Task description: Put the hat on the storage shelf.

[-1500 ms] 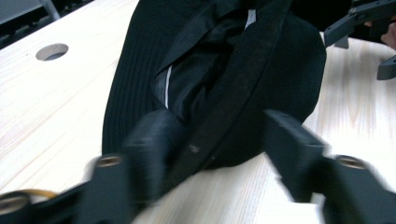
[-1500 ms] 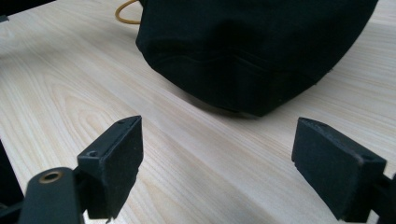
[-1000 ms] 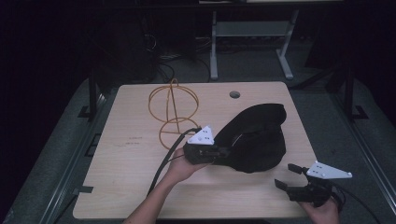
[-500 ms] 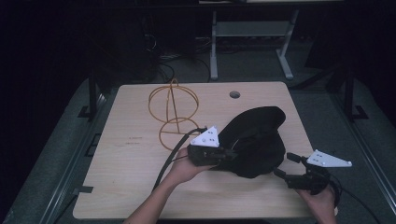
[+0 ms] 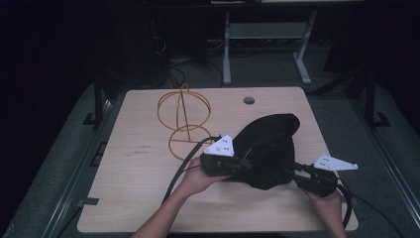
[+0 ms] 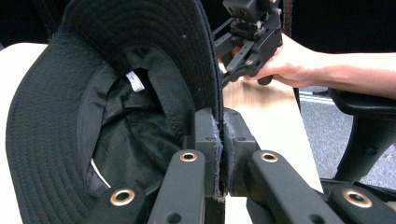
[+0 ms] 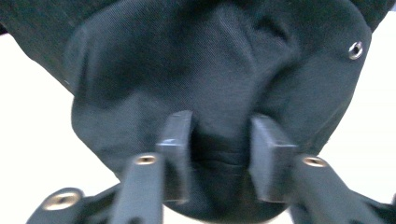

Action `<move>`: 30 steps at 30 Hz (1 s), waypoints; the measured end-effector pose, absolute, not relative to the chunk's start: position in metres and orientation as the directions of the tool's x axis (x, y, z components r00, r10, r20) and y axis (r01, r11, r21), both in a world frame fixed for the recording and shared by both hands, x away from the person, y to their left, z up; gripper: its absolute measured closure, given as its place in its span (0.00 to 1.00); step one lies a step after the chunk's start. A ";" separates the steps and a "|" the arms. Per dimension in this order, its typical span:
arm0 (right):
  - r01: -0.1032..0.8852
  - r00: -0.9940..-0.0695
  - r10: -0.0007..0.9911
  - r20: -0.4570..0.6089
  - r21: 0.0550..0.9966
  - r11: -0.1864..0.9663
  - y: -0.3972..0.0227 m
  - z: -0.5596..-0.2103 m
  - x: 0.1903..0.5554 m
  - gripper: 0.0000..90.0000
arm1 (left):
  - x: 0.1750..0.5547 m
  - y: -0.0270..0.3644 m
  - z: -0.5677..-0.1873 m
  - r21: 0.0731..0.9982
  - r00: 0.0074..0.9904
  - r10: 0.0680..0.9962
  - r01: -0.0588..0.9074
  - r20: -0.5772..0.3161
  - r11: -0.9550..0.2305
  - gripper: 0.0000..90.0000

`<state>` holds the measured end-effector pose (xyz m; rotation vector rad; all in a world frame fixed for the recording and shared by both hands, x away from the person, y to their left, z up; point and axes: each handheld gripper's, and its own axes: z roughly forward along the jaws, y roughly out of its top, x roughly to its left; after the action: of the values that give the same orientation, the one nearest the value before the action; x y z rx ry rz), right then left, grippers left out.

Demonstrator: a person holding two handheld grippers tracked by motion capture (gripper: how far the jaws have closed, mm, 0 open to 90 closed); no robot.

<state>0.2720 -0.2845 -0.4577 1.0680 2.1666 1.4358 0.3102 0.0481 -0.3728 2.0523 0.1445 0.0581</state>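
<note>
While clamped: black hat (image 5: 270,148), both grippers

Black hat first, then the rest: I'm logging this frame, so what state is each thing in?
Black hat: lifted on edge, inside facing the left tool.
Left tool: shut on the hat's brim.
Right tool: just been closing, crown fabric bunched between its jaws.
Wire stand: upright on the table, untouched.

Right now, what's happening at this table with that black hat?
A person is handling a black bucket hat with two handheld grippers. The left gripper is clamped on the hat's brim. The right gripper has just been closing its jaws around a fold of the crown. A gold wire stand sits behind on the table.
</note>
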 end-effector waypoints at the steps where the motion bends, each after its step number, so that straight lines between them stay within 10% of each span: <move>1: 0.401 -0.662 0.741 0.116 0.890 0.219 -0.282 -0.458 0.272 0.77 | 0.310 0.048 -0.373 0.883 0.992 0.126 0.077 -0.021 -0.464 0.95; 12: 0.387 -0.662 0.745 0.081 0.888 0.247 -0.280 -0.456 0.271 0.95 | 0.310 0.057 -0.378 0.883 0.990 0.140 0.087 -0.025 -0.462 0.94; 30: 0.336 -0.686 0.722 0.090 0.920 0.204 -0.286 -0.431 0.261 0.96 | 0.295 0.089 -0.372 0.860 0.975 0.221 0.097 0.019 -0.502 0.51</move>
<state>0.2608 -0.2862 -0.4305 0.9894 2.1248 1.4780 0.2952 0.0891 -0.3723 2.0987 0.2234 0.1537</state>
